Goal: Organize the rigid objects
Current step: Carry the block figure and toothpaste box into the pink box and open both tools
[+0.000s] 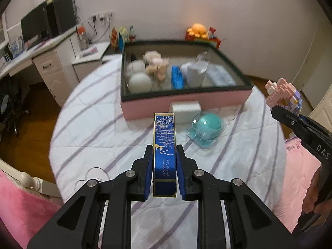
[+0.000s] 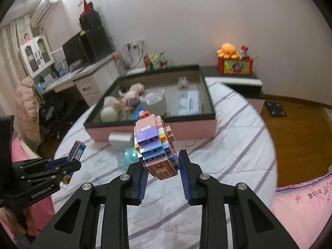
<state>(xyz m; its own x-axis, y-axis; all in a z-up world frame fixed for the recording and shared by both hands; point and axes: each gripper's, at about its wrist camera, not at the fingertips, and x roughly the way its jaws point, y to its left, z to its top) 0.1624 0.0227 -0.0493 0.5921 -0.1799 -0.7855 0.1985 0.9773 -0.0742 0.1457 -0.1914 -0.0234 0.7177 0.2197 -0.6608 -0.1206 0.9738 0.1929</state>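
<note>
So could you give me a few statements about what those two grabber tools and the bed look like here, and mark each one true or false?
1. The left gripper is shut on a blue box. True.
2. The right gripper is empty. False: it is clamped on a brick figure of pink and purple blocks.
3. The teal ball in a clear case lies inside the pink tray. False: it lies on the striped sheet, in front of the pink tray.
4. The pink tray already holds several things, among them white balls. True.
5. An orange plush sits on a box near the wall. True.
</note>
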